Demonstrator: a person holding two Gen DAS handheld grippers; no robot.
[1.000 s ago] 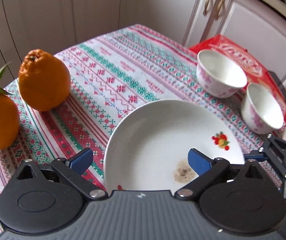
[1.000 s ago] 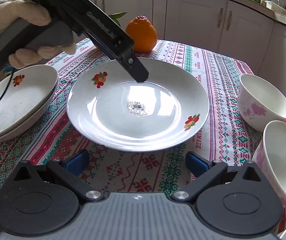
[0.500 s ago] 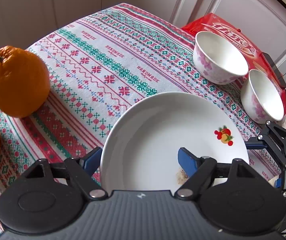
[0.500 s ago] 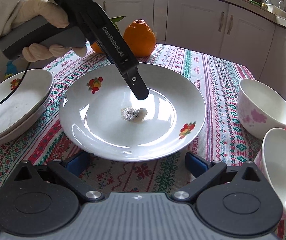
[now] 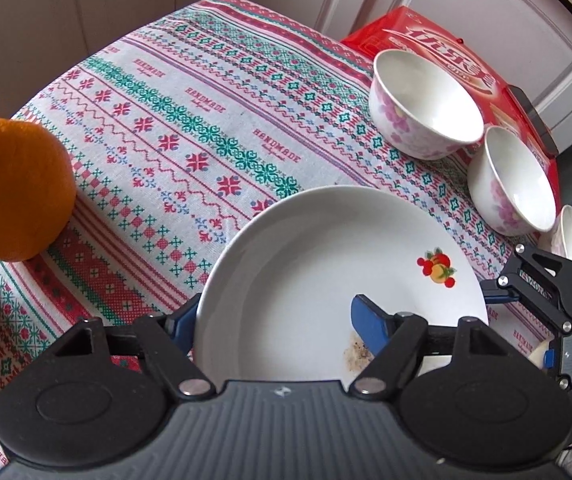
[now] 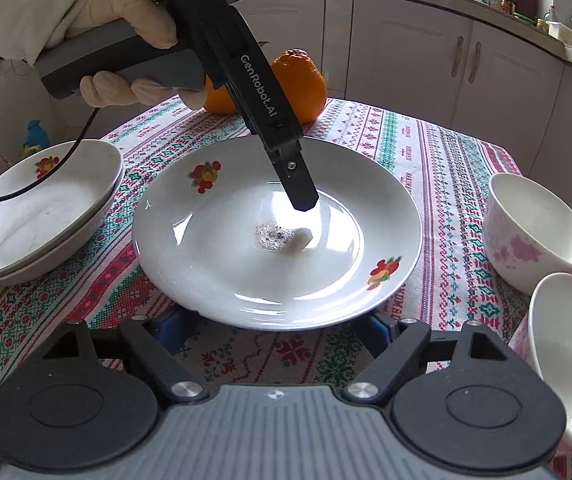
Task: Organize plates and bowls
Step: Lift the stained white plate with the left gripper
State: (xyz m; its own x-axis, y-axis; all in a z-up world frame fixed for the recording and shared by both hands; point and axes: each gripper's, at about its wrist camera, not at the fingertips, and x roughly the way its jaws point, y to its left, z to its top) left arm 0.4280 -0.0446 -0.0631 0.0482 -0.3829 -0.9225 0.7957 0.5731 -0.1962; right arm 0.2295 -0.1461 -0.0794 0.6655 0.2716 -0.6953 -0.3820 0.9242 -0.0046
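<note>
I saw the table under its embroidered cloth [image 5: 205, 112], and on it the largest thing of my task, the white plate [image 6: 245, 272] with small fruit prints, near the middle of the table. On its left side stood a stack of two deeper plates [image 6: 37, 224], which I judged to be the place where this one belongs, because they have the same fruit print. On the other side three flowered bowls [image 5: 426, 104] stood in a row beside a red box [image 5: 446, 48], well apart from the stack, so the bowls seemed to form their own group. Two oranges [image 5: 13, 188] sat at the far edge, out of the way. My left gripper [image 5: 281, 320] had its jaws open across the near rim of the plate, one blue finger [image 5: 370, 326] inside over the bowl of the plate and the other outside by the rim, probably to pinch the rim for lifting. My right gripper [image 6: 277, 332] was open too, holding nothing; its fingers were partly hidden under the plate edge closest to it, perhaps to support it from below. In the plate centre lay a small patch of dark crumbs [image 6: 277, 238].
</note>
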